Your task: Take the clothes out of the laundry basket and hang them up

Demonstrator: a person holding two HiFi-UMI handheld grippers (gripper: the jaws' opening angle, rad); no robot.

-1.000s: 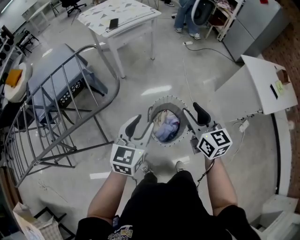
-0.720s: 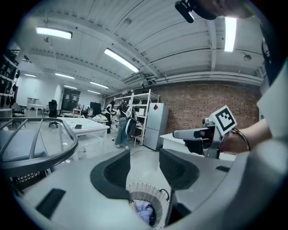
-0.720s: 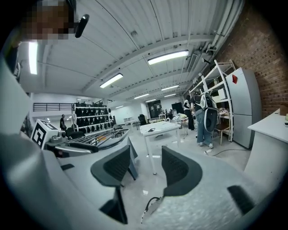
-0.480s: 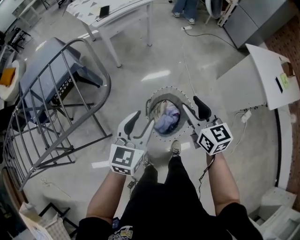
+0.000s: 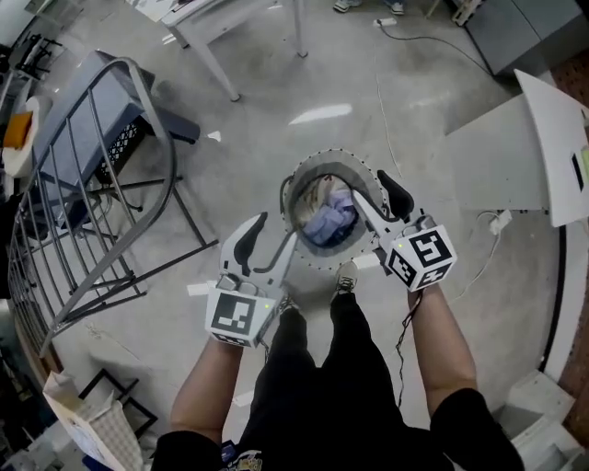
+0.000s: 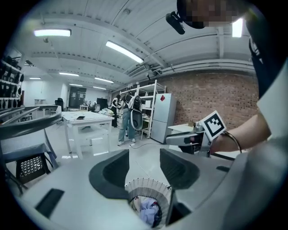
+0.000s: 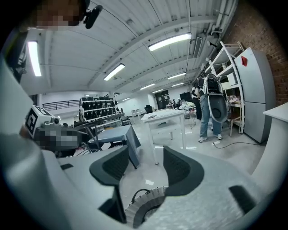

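A round white laundry basket (image 5: 299,187) stands on the floor just ahead of my feet, with light blue and pale clothes (image 5: 329,224) piled inside. My left gripper (image 5: 270,243) hovers above the basket's near left rim, its jaws opening with nothing between them. My right gripper (image 5: 379,199) hangs over the right rim, its jaws also opening and empty. The left gripper view looks past the left gripper (image 6: 144,168) down at the basket (image 6: 148,185) and the clothes (image 6: 146,213). In the right gripper view only part of the basket's rim (image 7: 148,201) shows below the right gripper (image 7: 146,166).
A grey metal drying rack (image 5: 92,193) stands at the left with a blue-grey cloth over its far side. A white table (image 5: 230,18) is at the back, a white board (image 5: 543,129) at the right. A cable (image 5: 386,83) trails across the floor. People stand far off by shelves.
The basket has come closer to my feet as I stepped forward. Both grippers now sit over its rim, and their jaws stand a little wider.
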